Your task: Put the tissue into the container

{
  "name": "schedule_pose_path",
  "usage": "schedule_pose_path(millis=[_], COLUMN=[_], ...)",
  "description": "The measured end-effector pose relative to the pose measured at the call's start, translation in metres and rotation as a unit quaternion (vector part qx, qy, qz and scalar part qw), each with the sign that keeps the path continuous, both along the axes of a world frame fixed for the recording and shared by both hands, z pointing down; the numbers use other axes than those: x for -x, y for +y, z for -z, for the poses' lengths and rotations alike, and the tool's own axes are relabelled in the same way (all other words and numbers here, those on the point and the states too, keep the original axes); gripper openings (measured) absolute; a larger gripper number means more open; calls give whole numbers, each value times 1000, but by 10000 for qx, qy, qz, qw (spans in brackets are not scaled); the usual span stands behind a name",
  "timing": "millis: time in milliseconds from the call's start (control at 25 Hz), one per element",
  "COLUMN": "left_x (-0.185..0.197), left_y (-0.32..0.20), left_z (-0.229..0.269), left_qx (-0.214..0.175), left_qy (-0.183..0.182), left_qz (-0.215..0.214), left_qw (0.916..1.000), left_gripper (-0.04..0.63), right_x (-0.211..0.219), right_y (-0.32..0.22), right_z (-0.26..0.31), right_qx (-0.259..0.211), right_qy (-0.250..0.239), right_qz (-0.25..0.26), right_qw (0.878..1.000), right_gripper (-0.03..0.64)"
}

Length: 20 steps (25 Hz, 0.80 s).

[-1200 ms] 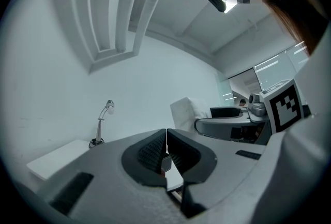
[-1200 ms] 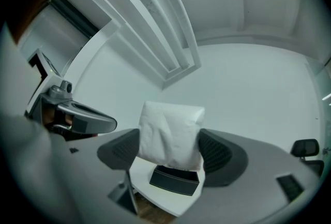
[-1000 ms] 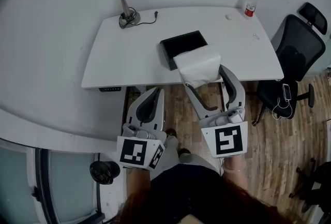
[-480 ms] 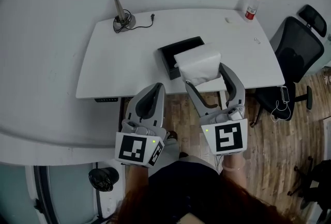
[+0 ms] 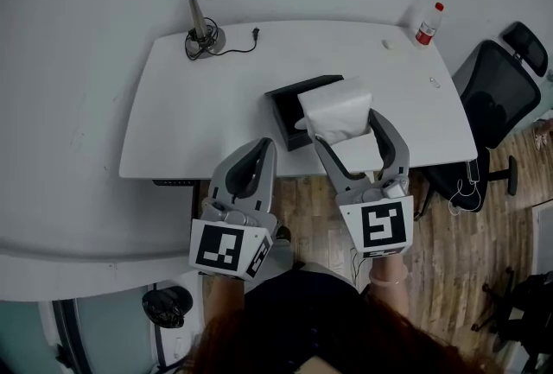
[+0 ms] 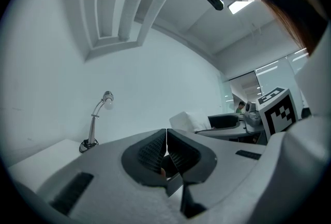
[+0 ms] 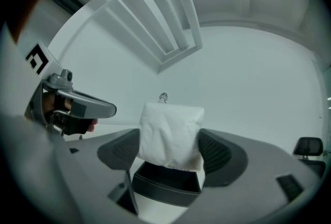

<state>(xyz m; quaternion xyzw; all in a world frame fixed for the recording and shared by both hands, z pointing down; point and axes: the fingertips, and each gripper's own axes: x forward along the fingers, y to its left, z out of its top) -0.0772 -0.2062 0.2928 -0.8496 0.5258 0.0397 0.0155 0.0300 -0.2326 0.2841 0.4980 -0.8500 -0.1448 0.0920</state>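
The soft white tissue (image 5: 335,109), clamped in the right tongs (image 5: 344,129), has come over the black rectangular container (image 5: 283,101), probably for release; the left tongs (image 5: 261,145) are closed, empty.

White tissue pack (image 5: 335,111) raised over open blk container (image 5: 283,104).

Desk lamp (image 5: 206,39), bottle (image 5: 426,25) on table (image 5: 190,122); chair (image 5: 497,100) beside.

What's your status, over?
Right gripper shut on tissue, held over black container, not yet in. Left gripper shut, empty. No obstruction seen.
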Motion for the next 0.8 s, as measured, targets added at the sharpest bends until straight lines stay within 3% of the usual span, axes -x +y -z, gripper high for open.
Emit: schedule_pose_path(millis=[800], left_x=[23], left_y=[-73], left_z=[-34], left_qx=[392], left_qy=[277], left_qz=[3], left_qw=[9988], left_gripper=[29], right_x=[18], right_y=[-75], right_z=[-65], right_qx=[960], right_qy=[470], right_qz=[-27], right_qw=[9943], right_gripper=[379])
